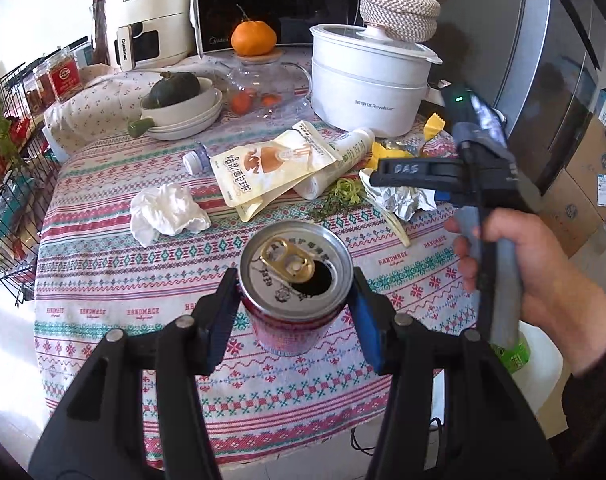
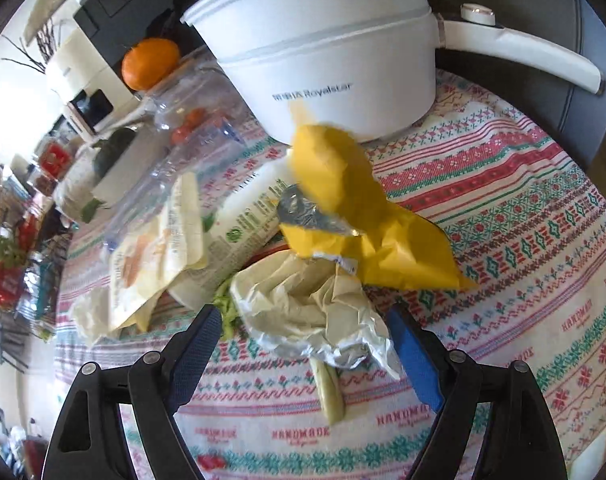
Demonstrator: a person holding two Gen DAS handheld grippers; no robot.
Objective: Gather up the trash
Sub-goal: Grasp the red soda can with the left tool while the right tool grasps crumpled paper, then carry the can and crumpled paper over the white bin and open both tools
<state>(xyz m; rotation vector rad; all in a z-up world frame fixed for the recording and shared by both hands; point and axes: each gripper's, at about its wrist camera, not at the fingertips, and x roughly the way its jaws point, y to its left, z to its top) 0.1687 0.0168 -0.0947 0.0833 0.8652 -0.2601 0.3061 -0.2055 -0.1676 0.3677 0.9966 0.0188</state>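
Right now my left gripper (image 1: 295, 312) is pinching a red drink can (image 1: 293, 292), one blue pad on each side. The can is upright, its top is open, and it hangs above the near part of the table (image 1: 103, 320) with the patterned cloth.

My right gripper (image 2: 303, 344) is spread wide and holds nothing. Its pads sit on either side of a crumpled silver wrapper (image 2: 311, 320) but do not press on it. A pale strip of peel (image 2: 329, 396) pokes out from under the wrapper toward me. Just behind the wrapper lies a yellow bag (image 2: 363, 220), and that bag is close to the white cooking pot (image 2: 327, 60) at the far side.

From the left camera I can see my right hand (image 1: 515, 276) gripping the handle of the other tool over the right side of the table.

More trash lies in the middle of the table: a white tissue (image 1: 165, 212) on the left, a cream snack pouch (image 1: 271, 168) lying partly over a white bottle (image 1: 343, 160), and some green scraps (image 1: 341, 196) beside them. Far back there is a dark green squash in a white bowl (image 1: 183, 110) and an orange (image 1: 253, 38).
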